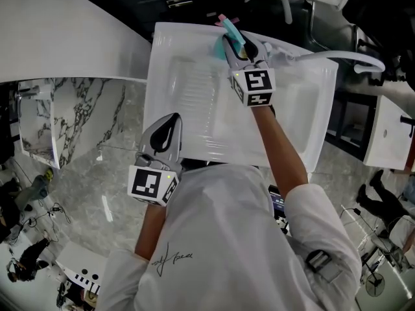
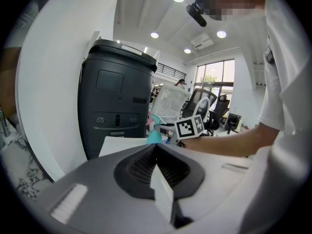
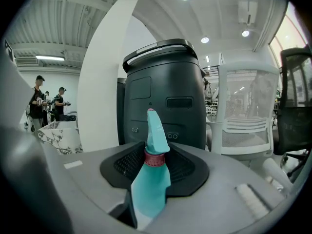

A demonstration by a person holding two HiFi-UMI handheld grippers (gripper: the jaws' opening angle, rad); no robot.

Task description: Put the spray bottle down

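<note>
Right hand-held gripper has the spray bottle. Jaws are clamped on the teal body and stand wide only because the body is wide. In the right gripper view the bottle sits square between the jaws with its long axis roughly upright, pink collar and spray head on top, leaning slightly.

Position: the bottle is at the far side of the white tabletop, close to the far edge, right of centre. The gripper and bottle hide the base in the head view, and the left gripper view is too small there, so I can't tell if the base is touching the top or just above it.

Left hand-held gripper is over the near left part of the tabletop, jaws together, nothing in them. It is well apart from the bottle, so this is a right-hand job.

Key relation: the bottle is already in the right jaws and the tabletop is directly under it. My read is that the move is straight down, keeping the axis vertical, then releasing once the base seats. The risk is a tall narrow bottle near the far edge: releasing it tilted or too high could tip it.

Containers:
- The spray bottle is opaque teal, so the fill level is unreadable.
- A dark grey lidded unit, bin-like, stands just beyond the far edge. Its lid is down and the contents are not visible.
</note>
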